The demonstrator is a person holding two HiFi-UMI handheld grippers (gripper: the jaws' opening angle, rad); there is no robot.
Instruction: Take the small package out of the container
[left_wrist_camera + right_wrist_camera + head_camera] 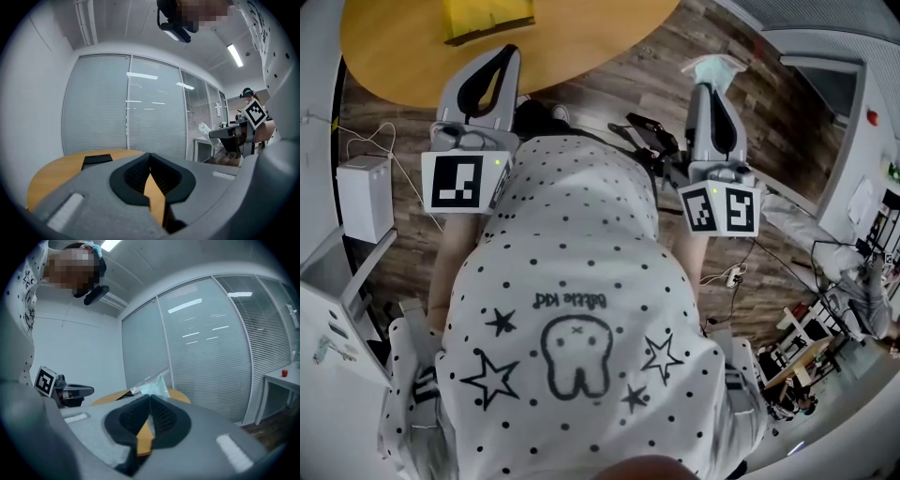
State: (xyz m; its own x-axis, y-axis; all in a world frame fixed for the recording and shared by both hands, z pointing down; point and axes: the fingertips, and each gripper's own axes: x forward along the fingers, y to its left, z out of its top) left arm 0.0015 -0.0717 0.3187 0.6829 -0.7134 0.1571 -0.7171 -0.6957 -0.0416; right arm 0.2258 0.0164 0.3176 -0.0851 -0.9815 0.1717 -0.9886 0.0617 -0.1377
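My right gripper is shut on the small package, a clear bag with pale teal contents that sticks out past the jaw tips over the wooden floor. In the right gripper view the small package rises just beyond the closed jaws of the right gripper. The yellow container lies on the round wooden table, ahead of my left gripper. The left gripper is shut and holds nothing, pointing over the table's edge. The right gripper with the small package also shows far right in the left gripper view.
A white box with cables stands on the floor at left, next to a white cabinet. A black device lies on the floor between the grippers. Glass partitions with blinds stand behind the table. A white desk is at right.
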